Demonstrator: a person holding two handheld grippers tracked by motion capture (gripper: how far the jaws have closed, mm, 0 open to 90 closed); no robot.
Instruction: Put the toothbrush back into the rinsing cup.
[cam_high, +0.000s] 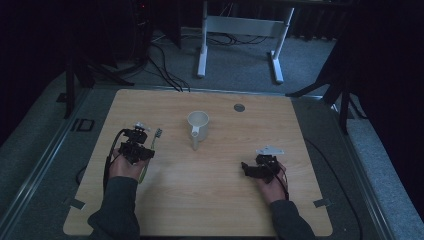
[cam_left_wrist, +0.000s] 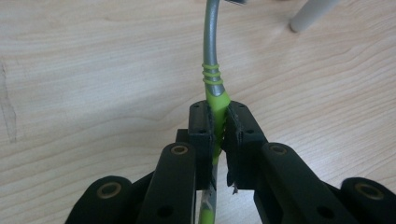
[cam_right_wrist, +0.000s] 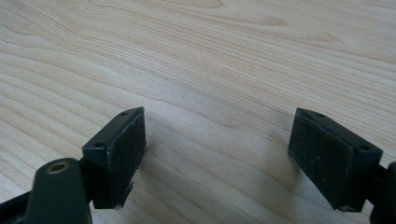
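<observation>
1. Standing over it all, I take in first the wooden table (cam_high: 200, 200), pale with rounded corners, on a grey floor; the person's two sleeved forearms come in from its near edge.
2. A white table frame (cam_high: 240, 30) stands on the floor beyond the far edge, with dark cables trailing beside it.
3. A white pitcher (cam_high: 197, 127) sits upright near the middle of the table, its handle pointing toward the person, well apart from both grippers.
4. The left gripper (cam_left_wrist: 217, 130) is held over the left part of the table; in the left gripper view its black jaws are pressed in on the green handle of a toothbrush (cam_left_wrist: 211, 56), which runs up between the pads.
5. The right gripper (cam_right_wrist: 217, 158) sits low over the right part of the table, held in the person's right hand (cam_high: 272, 187); its jaws are spread wide with nothing but bare wood between them.
6. The toothbrush has a green grip with ridges and a grey neck that curves away from the jaws; in the high view its head lies just past the left gripper, and its green tail shows beside the left hand (cam_high: 124, 167).
7. A small grey round disc (cam_high: 239, 107) lies flat near the table's far edge, to the right of the pitcher.
</observation>
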